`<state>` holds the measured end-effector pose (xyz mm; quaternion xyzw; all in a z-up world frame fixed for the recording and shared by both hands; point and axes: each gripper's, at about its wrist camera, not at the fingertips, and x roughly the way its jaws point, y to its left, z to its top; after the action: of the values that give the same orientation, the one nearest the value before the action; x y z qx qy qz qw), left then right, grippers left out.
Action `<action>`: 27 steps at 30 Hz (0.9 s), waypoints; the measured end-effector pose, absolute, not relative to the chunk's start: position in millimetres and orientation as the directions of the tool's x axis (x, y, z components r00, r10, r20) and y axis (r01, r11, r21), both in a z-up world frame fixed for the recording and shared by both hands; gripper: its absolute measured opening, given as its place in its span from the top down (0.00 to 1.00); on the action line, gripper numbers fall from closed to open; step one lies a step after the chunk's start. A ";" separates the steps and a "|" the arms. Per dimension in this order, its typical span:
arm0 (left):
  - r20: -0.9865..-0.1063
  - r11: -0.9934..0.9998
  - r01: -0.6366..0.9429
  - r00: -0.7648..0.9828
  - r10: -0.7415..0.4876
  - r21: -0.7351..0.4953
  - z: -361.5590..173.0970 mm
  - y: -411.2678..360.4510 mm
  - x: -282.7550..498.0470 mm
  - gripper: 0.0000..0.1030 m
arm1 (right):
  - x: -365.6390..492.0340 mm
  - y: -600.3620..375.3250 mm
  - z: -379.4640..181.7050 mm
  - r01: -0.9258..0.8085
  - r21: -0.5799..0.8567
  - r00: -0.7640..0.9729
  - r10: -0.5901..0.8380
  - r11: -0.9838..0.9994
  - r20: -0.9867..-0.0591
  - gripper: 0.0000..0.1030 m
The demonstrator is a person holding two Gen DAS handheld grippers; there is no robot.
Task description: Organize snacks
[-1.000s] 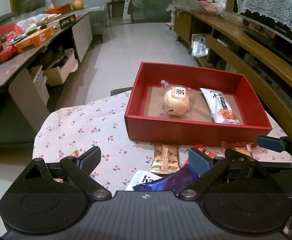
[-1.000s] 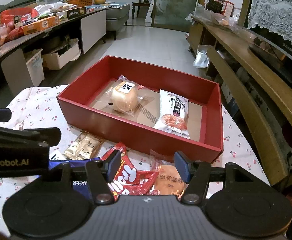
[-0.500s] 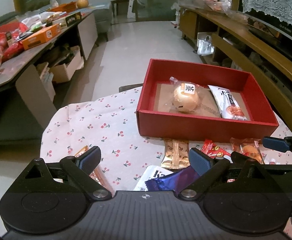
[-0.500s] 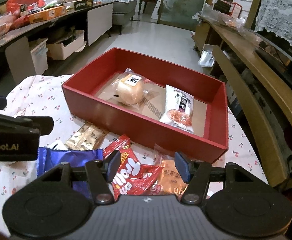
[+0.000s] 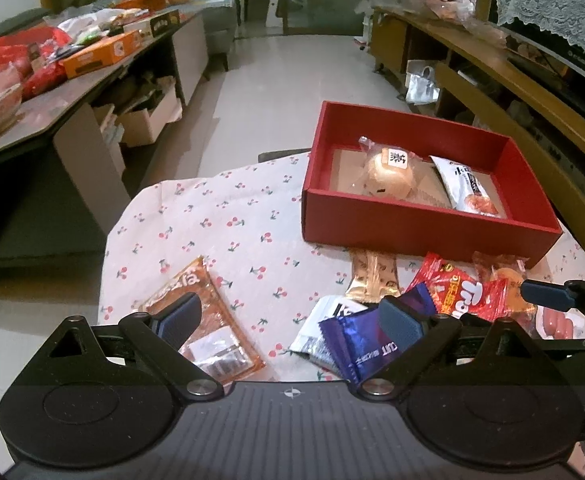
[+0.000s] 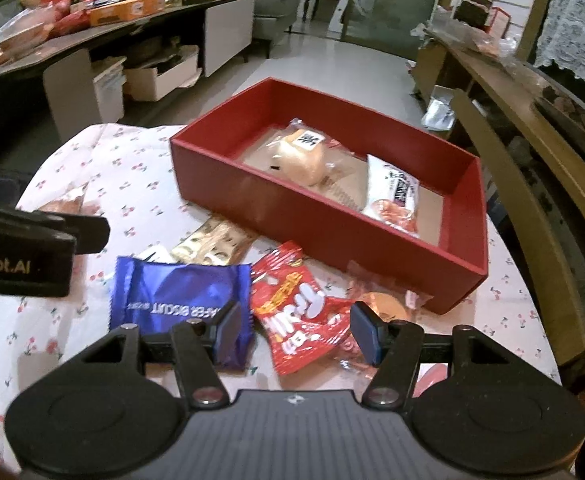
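A red box (image 5: pixel 412 226) (image 6: pixel 312 216) stands on the cherry-print tablecloth (image 5: pixel 232 216) with a wrapped bun (image 6: pixel 302 156) and a white packet (image 6: pixel 392 196) inside. In front of it lie a gold packet (image 5: pixel 372 276), a red snack bag (image 6: pixel 296 312), a blue wafer pack (image 6: pixel 176 296), an orange wrapped cake (image 6: pixel 384 304) and an orange-brown packet (image 5: pixel 204 320). My left gripper (image 5: pixel 288 320) is open above the cloth, between the orange-brown packet and the blue pack. My right gripper (image 6: pixel 296 334) is open just above the red snack bag, nothing held.
A long table (image 5: pixel 52 92) piled with boxes and bags runs along the left. A wooden shelf unit (image 5: pixel 532 92) lines the right side. Pink sausages (image 5: pixel 552 326) lie at the table's right edge. Tiled floor lies beyond the table.
Both grippers have pulled back toward me, so the box looks farther off. The orange-brown packet and more of the snack pile have come into view.
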<state>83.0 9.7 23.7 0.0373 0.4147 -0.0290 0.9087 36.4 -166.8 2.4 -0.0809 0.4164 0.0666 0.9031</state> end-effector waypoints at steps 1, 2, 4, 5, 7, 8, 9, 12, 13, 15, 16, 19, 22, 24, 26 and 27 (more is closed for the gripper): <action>-0.757 0.996 0.082 0.653 -0.021 0.044 23.4 10.6 82.7 0.05 | 35.3 -165.3 1.9 -0.193 -0.091 0.642 0.056 0.977 -0.764 0.40; -0.758 0.996 0.080 0.652 -0.020 0.043 23.2 11.6 82.3 0.05 | 34.4 -163.6 1.4 -0.197 -0.090 0.641 0.059 0.976 -0.766 0.40; -0.759 0.996 0.075 0.651 -0.019 0.040 23.2 13.8 81.3 0.05 | 33.5 -161.3 1.1 -0.205 -0.090 0.638 0.063 0.975 -0.767 0.40; -0.759 0.997 0.074 0.651 -0.019 0.039 23.4 14.7 81.0 0.05 | 32.9 -160.6 0.9 -0.209 -0.089 0.637 0.066 0.974 -0.768 0.40; -0.759 0.997 0.074 0.651 -0.019 0.038 23.7 15.6 80.2 0.05 | 31.7 -159.2 0.9 -0.216 -0.090 0.634 0.070 0.972 -0.770 0.40; -0.760 0.996 0.074 0.650 -0.019 0.038 23.6 15.8 79.7 0.05 | 30.7 -158.1 0.8 -0.221 -0.090 0.632 0.072 0.971 -0.772 0.40; -0.760 0.996 0.075 0.650 -0.019 0.039 23.5 15.6 79.3 0.05 | 30.0 -157.3 0.4 -0.224 -0.089 0.631 0.075 0.971 -0.773 0.40; -0.761 0.996 0.076 0.648 -0.019 0.040 22.7 15.5 79.4 0.05 | 27.8 -154.0 -0.9 -0.235 -0.089 0.625 0.081 0.968 -0.776 0.40; -0.762 0.996 0.077 0.648 -0.018 0.042 22.4 15.6 79.2 0.05 | 27.4 -153.3 -1.3 -0.239 -0.090 0.624 0.082 0.967 -0.777 0.40; -0.762 0.996 0.077 0.647 -0.017 0.043 21.8 15.9 78.8 0.05 | 26.7 -151.9 -1.9 -0.246 -0.089 0.621 0.086 0.965 -0.779 0.40; -0.762 0.996 0.077 0.647 -0.017 0.043 21.8 15.9 78.8 0.05 | 26.6 -151.5 -2.0 -0.248 -0.088 0.621 0.088 0.965 -0.779 0.40; -0.762 0.996 0.077 0.647 -0.017 0.043 21.8 15.9 78.8 0.05 | 26.0 -150.0 -2.4 -0.255 -0.088 0.617 0.092 0.963 -0.781 0.40; -0.763 0.996 0.077 0.646 -0.016 0.044 21.1 16.1 78.3 0.05 | 25.3 -148.3 -3.4 -0.263 -0.089 0.614 0.096 0.961 -0.783 0.40; -0.764 0.996 0.077 0.645 -0.016 0.044 20.3 16.9 77.5 0.05 | 24.8 -147.4 -3.6 -0.267 -0.089 0.613 0.098 0.960 -0.784 0.40; -0.765 0.996 0.075 0.644 -0.016 0.043 19.6 18.0 76.6 0.05 | 23.7 -146.0 -3.8 -0.273 -0.088 0.611 0.102 0.958 -0.785 0.40; -0.765 0.996 0.074 0.644 -0.015 0.043 19.3 18.7 75.6 0.05 | 23.4 -145.3 -3.8 -0.275 -0.088 0.610 0.103 0.957 -0.785 0.40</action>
<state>75.6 18.7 19.3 0.0353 0.4213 -0.0247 0.9059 23.4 -145.3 -3.8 -0.1005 0.4284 0.1062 0.8917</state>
